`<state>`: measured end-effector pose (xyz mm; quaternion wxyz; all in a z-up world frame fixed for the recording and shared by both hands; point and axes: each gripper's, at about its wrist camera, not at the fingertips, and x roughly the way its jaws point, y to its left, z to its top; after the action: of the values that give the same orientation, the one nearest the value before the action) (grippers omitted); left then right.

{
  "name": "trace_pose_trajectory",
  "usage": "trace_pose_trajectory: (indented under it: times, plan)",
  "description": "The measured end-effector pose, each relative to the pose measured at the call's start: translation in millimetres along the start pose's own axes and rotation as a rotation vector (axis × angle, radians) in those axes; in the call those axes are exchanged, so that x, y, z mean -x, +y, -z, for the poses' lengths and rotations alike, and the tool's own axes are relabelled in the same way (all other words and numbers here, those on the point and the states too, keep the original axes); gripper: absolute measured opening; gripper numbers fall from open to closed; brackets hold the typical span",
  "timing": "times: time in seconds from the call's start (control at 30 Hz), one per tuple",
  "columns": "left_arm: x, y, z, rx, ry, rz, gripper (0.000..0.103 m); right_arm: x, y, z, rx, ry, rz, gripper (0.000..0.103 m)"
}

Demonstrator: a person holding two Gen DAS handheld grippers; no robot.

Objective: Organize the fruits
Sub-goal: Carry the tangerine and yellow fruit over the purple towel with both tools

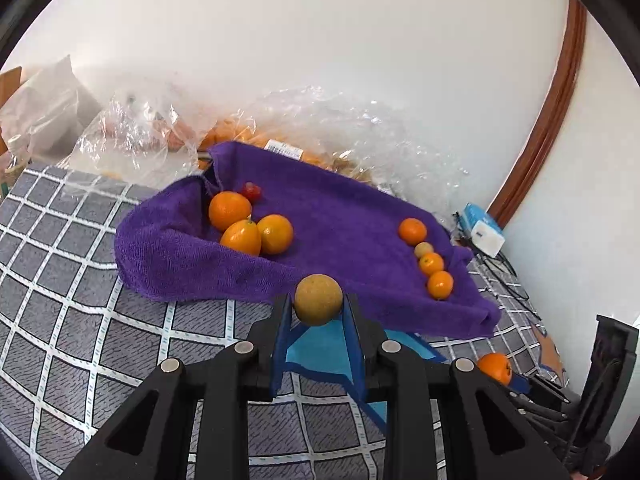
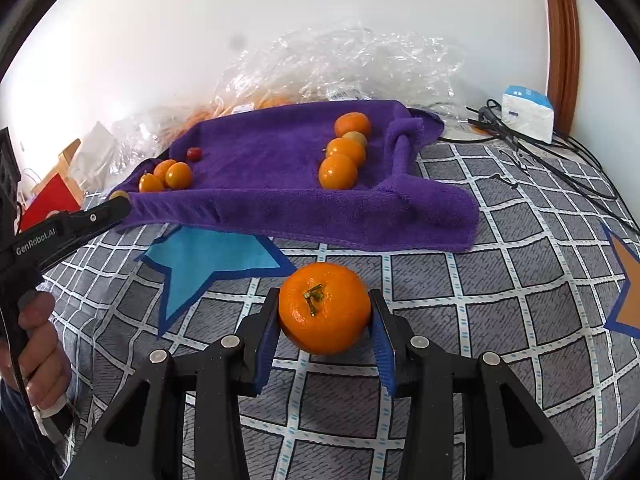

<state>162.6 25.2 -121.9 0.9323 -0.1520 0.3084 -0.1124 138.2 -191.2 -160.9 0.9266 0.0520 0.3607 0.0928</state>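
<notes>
The left gripper (image 1: pixel 319 312) is clamping a small tan-brown round fruit (image 1: pixel 318 299) between its blue pads, holding it just above the near edge of a purple towel (image 1: pixel 320 232) spread over a checked grey cloth (image 1: pixel 80 300). The right gripper (image 2: pixel 325 322) is squeezing a stemmed orange (image 2: pixel 324 307) over the same cloth, near a blue star patch (image 2: pixel 212 258) lying in front of the towel's near edge. On the towel, three oranges (image 1: pixel 256 226) are sitting bunched toward its left edge with a small red fruit (image 1: pixel 252 191) just behind them, while a row of three oranges and one tan fruit (image 1: pixel 427 258) is running along its right edge. Crumpled clear plastic bags (image 1: pixel 340 128) are piling up behind the towel's far edge, some apparently holding more orange produce, though the wrap blurs it. A white-and-blue box (image 2: pixel 528 114) and black cables (image 2: pixel 540 160) are resting at the cloth's far right corner.
</notes>
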Motion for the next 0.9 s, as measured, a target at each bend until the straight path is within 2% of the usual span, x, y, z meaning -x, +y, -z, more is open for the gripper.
trace_pose_trajectory:
  times: [0.2,0.57,0.77,0.9]
  plan:
    - [4.4,-2.6,0.4,-0.019,-0.026,-0.026,0.025,2.4,-4.3,-0.5,-0.024,-0.012,0.003,0.042]
    - [14.2,5.8,-5.3,0.021,-0.066,-0.02,0.025,18.4,-1.9,-10.6,-0.032,-0.052,0.029,0.042]
    - [16.5,18.4,-10.3,0.066,-0.076,-0.042,0.025,22.6,-0.4,-38.9,-0.065,-0.092,0.031,0.042]
    - [22.1,29.2,-22.5,0.071,-0.076,-0.104,0.025,19.3,2.3,-65.8,-0.066,-0.106,0.02,0.042]
